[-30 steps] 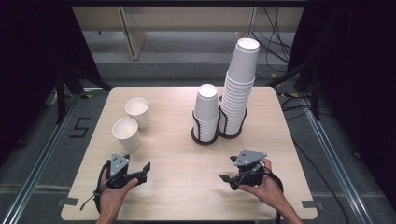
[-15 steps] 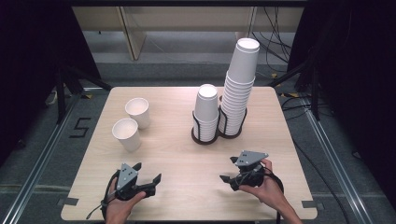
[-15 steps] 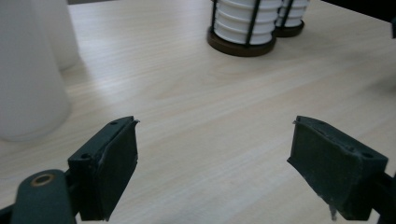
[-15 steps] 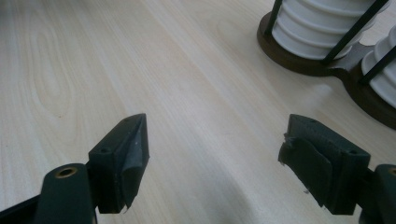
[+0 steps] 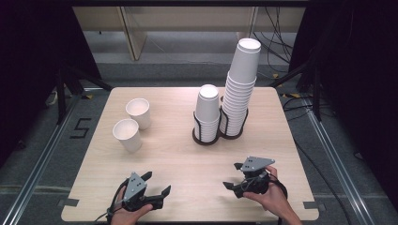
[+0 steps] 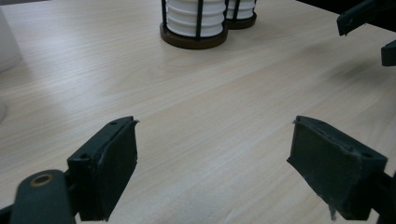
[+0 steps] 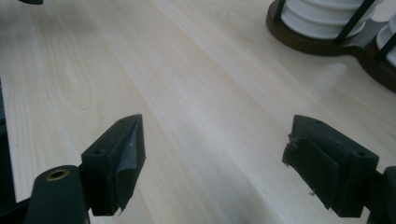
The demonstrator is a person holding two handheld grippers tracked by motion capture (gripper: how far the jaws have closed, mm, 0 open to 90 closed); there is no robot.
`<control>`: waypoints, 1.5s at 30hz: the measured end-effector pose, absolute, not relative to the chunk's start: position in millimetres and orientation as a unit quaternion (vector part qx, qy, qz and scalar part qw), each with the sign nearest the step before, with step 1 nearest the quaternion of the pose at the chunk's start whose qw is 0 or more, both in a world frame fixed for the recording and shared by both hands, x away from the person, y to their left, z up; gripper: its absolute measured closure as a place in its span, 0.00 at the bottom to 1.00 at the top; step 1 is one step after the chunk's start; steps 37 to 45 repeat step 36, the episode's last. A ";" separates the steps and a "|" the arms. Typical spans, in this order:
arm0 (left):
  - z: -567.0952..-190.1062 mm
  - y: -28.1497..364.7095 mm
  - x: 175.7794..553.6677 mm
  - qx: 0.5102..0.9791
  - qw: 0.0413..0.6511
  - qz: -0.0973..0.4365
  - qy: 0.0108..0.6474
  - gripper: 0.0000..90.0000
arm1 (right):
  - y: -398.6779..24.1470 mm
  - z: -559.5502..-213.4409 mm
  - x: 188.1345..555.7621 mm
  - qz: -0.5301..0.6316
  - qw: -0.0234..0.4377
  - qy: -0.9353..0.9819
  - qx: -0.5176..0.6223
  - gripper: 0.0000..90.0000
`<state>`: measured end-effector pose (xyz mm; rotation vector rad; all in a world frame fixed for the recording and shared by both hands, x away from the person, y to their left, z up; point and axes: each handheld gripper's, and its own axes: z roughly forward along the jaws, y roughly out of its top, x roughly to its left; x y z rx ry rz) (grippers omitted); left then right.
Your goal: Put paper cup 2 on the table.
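Two loose paper cups stand open side up on the left part of the table [image 5: 187, 159], the near cup [image 5: 127, 134] just beside the far cup [image 5: 139, 112], close but maybe not touching. In the middle of the table, further back, a short stack of cups [image 5: 207, 110] and a tall stack of cups [image 5: 240, 84] sit upside down in a black wire holder [image 5: 206, 137]. The left gripper [image 5: 158, 182] is at the near edge of the table, well apart from the loose cups. Its jaws are spread wide and nothing is between them, only bare wood. The right gripper [image 5: 231, 175] is near the front too, pointing toward the holder, and its jaws are also spread wide with nothing in them. I think the next job is to reach out for a cup. Things could go wrong here. A paper cup is light and soft, so a hard squeeze could crush it, and a bump from one jaw could tip it over or knock it into the cup beside it. The tall stack leans a little and stands high, so a push from a hand or a cable could make it fall. Grabbing a stack low down could lift many cups, not just one.
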<state>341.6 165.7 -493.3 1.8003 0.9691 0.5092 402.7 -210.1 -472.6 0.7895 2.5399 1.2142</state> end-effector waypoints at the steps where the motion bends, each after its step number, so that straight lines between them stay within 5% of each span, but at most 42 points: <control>1: -492.9 165.3 340.4 0.745 0.491 0.208 0.401 0.16 | -210.6 -473.6 400.3 0.410 0.105 0.865 0.270 0.22; 45: -494.9 158.7 336.6 0.757 0.488 0.202 0.385 0.16 | -228.0 -484.9 370.7 0.387 0.094 0.868 0.296 0.19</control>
